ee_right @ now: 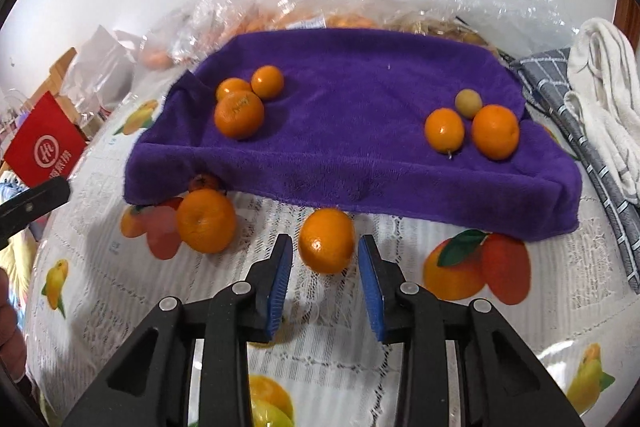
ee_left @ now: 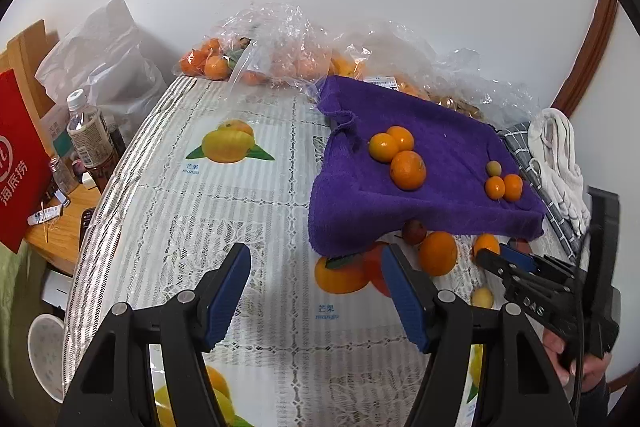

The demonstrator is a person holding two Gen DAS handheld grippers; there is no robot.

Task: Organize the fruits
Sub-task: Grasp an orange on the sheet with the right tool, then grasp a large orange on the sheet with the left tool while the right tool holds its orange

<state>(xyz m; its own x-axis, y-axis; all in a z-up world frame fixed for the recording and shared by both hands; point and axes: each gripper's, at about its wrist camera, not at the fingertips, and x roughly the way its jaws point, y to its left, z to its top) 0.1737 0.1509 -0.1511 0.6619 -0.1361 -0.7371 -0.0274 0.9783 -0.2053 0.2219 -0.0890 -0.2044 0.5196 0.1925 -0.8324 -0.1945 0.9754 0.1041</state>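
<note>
A purple towel (ee_right: 352, 115) lies on the table with three oranges (ee_right: 239, 114) at its left and two oranges (ee_right: 495, 131) plus a small yellow-green fruit (ee_right: 468, 103) at its right. In front of the towel, a loose orange (ee_right: 326, 241) sits between the tips of my open right gripper (ee_right: 325, 259), untouched by the pads. Another orange (ee_right: 206, 221) and a small red fruit (ee_right: 204, 183) lie to its left. My left gripper (ee_left: 316, 279) is open and empty over the tablecloth. A small yellow fruit (ee_left: 482, 297) lies near the right gripper (ee_left: 494, 259).
Clear plastic bags of oranges (ee_left: 256, 55) stand behind the towel. A grey checked cloth (ee_right: 580, 131) and a white cloth (ee_right: 604, 83) lie to the right. A bottle (ee_left: 90, 139), a red bag (ee_left: 16, 163) and a bowl (ee_left: 46, 355) are off the table's left edge.
</note>
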